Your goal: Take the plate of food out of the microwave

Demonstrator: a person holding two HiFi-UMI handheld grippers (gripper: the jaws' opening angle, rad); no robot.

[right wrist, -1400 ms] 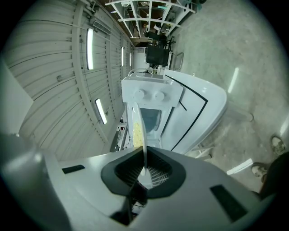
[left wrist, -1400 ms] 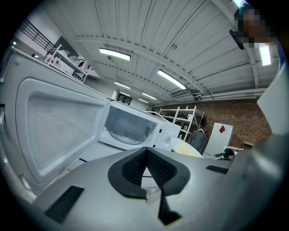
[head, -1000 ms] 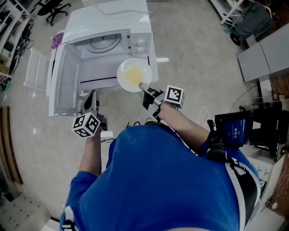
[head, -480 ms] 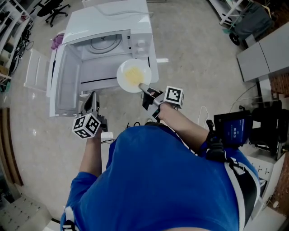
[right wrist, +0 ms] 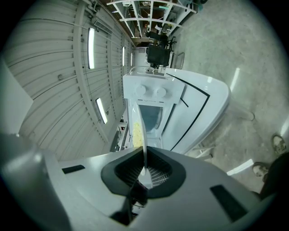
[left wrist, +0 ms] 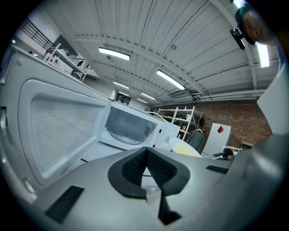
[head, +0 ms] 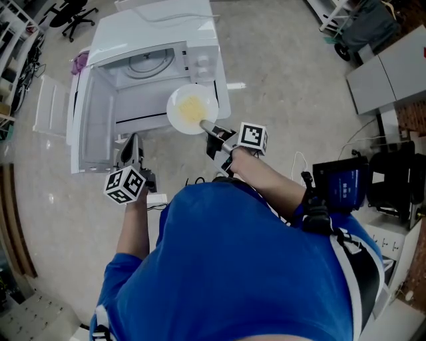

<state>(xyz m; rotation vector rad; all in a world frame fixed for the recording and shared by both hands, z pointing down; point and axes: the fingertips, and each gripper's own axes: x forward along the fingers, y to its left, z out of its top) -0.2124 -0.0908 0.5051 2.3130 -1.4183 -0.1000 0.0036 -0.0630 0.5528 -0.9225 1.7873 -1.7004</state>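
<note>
A white plate (head: 192, 108) with yellow food hangs in the air just outside the front right of the white microwave (head: 153, 40). My right gripper (head: 205, 125) is shut on the plate's near rim. In the right gripper view the plate (right wrist: 141, 131) shows edge-on, running out from the right gripper (right wrist: 144, 169) toward the microwave (right wrist: 153, 92). The microwave door (head: 90, 120) stands swung out to the left, and the cavity with its glass turntable (left wrist: 126, 135) holds nothing. My left gripper (head: 133, 140) sits low in front of the door, shut with nothing held; the left gripper (left wrist: 146, 173) faces the cavity.
The microwave stands on a white table (right wrist: 203, 108). A white rack (head: 50, 103) is left of the door and a purple thing (head: 80, 61) behind it. Right of me are a blue-screened device (head: 339, 186) and grey cabinets (head: 393, 73). An office chair (head: 76, 13) is far left.
The head view has shifted slightly to the right. The plate and both grippers stay where they were relative to the microwave.
</note>
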